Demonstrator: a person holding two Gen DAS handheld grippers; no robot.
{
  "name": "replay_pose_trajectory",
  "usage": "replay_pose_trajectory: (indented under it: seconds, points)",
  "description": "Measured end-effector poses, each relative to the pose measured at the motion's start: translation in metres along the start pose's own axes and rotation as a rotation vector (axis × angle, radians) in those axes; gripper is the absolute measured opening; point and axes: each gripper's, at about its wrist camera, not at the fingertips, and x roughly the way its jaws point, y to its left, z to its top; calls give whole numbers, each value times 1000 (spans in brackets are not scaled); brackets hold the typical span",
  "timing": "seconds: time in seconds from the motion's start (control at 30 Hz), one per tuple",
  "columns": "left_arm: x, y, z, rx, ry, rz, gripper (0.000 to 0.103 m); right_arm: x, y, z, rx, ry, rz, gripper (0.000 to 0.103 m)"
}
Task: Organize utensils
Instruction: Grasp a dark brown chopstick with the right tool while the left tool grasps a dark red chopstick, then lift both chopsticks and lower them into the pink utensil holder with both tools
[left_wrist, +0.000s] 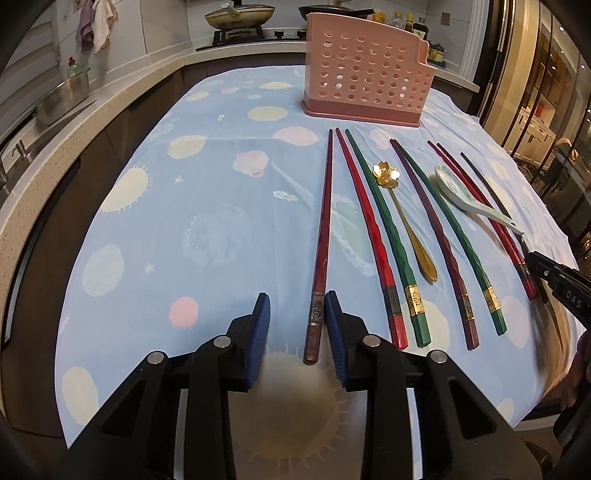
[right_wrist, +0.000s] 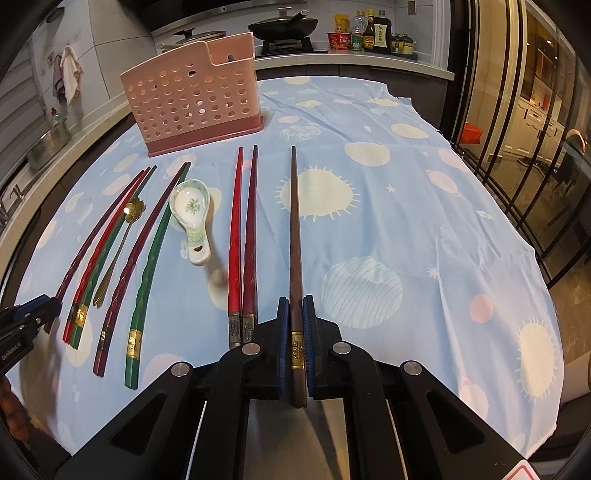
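dim warm light, fisheye-warped edges

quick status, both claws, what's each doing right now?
Left claw: open, straddling the handle of a dark red chopstick.
Right claw: shut on the brown chopstick.

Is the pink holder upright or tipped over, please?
Upright: the holder stands on its darker base on the cloth, open top facing up.

Eight chopsticks (right_wrist: 243, 236), two spoons (right_wrist: 192, 218) (one ceramic), one holder (right_wrist: 192, 99)
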Motion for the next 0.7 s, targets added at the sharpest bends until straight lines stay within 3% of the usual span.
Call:
replay_pose_trajectory:
  seconds: [0.07, 0.17, 0.37, 0.7]
  points:
    - [-1, 1, -1, -6, 0, -11, 17, -2, -1, -3, -3, -2, 2, 7]
    - [-3, 1, -4, -10, 0, -24, 10, -6, -3, -6, 1, -5, 6, 7]
    - [-9, -1, -10, -21, 10, -76, 7, -16, -8, -13, 10, -14, 10, 7]
    - [-36, -1, -12, -20, -37, -78, 7, -49, -19, -9, 27, -89, 20, 7]
